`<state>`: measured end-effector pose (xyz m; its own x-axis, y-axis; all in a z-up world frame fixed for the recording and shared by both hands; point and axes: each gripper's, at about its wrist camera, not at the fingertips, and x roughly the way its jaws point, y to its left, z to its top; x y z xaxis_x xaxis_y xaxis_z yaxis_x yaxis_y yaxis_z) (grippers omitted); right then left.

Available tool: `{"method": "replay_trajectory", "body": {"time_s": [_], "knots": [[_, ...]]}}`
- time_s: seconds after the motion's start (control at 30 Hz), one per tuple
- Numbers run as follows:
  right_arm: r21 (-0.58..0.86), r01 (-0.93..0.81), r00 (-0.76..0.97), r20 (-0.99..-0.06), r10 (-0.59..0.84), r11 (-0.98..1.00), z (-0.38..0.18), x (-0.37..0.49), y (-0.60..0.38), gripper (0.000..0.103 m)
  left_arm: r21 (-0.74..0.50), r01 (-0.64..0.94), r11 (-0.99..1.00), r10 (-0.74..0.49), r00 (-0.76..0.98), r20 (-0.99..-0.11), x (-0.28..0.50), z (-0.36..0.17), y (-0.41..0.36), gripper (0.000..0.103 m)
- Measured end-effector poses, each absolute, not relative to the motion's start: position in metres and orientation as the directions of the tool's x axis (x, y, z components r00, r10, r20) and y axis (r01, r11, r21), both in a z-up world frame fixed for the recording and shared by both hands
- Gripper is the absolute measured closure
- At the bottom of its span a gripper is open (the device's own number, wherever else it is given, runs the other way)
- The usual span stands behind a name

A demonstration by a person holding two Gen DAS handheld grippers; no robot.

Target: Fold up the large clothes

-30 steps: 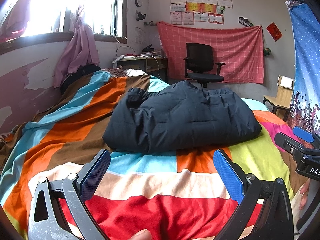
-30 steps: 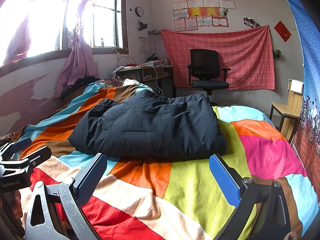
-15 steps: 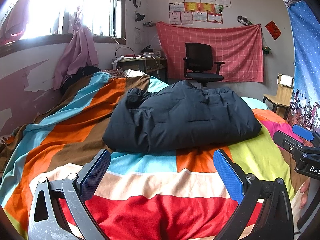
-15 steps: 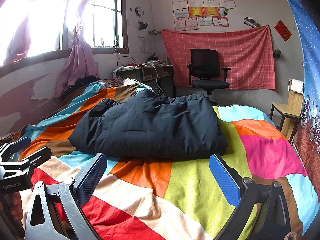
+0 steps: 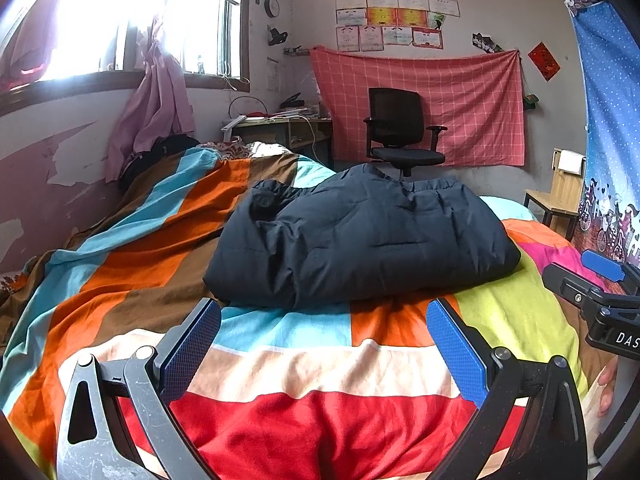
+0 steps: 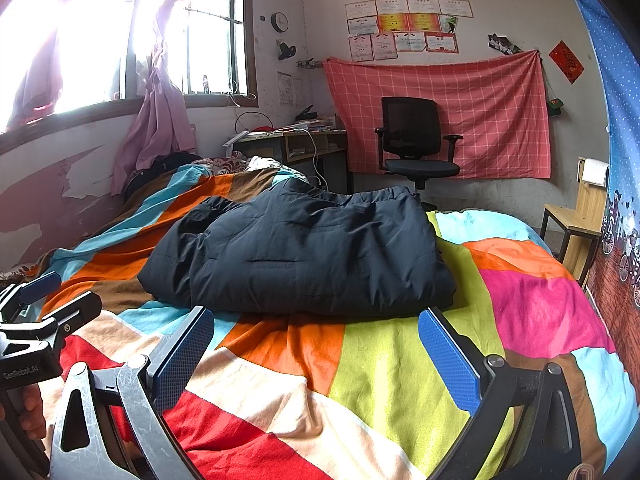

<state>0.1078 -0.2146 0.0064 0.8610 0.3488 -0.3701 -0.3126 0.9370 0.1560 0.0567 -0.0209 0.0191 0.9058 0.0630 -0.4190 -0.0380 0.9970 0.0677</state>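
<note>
A dark navy padded jacket (image 5: 360,244) is lying folded into a thick, puffy bundle on the middle of a bed, resting on a bedspread (image 5: 280,364) patterned with broad blocks of red, cream, orange, turquoise, brown, lime and pink. The left gripper (image 5: 322,344) is hovering low over the near part of the bedspread with its blue-padded fingers (image 5: 188,350) spread wide and nothing between them; the jacket's near edge is sitting just beyond the fingertips, apart from them. The right gripper (image 6: 316,350) is hovering the same way to the right of it, its blue pads (image 6: 448,360) likewise splayed and empty, with the jacket (image 6: 304,256) lying just past its tips. Each gripper is showing at the edge of the other's view: the right one at the right edge of the left wrist view, the left one (image 6: 36,320) at the left edge of the right wrist view, with a few of the person's fingers (image 6: 32,412) wrapping its handle below. Beyond the far end of the bed a black office chair (image 5: 400,132) is standing in front of a red checked cloth (image 5: 460,104) hanging on the far wall, with a row of certificates (image 5: 396,20) pinned above it. To the far left a cluttered desk (image 5: 280,128) is sitting beside a bright window (image 5: 120,20) with a pink curtain (image 5: 156,120) knotted against it, and a round clock (image 5: 273,6) is hanging on the wall near the window frame. At the right, a small wooden chair (image 5: 560,196) is standing next to a blue star-printed hanging (image 5: 608,120).
</note>
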Motion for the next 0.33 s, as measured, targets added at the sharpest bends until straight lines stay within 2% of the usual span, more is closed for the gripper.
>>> {"method": "replay_trajectory", "body": {"time_s": [0.33], "knots": [[0.157, -0.312, 0.861, -0.371, 0.349, 0.937, 0.0065, 0.1081, -0.2145, 0.000, 0.070, -0.041, 0.997, 0.067, 0.904, -0.422, 0.0557, 0.0200, -0.0209, 0.002]]}}
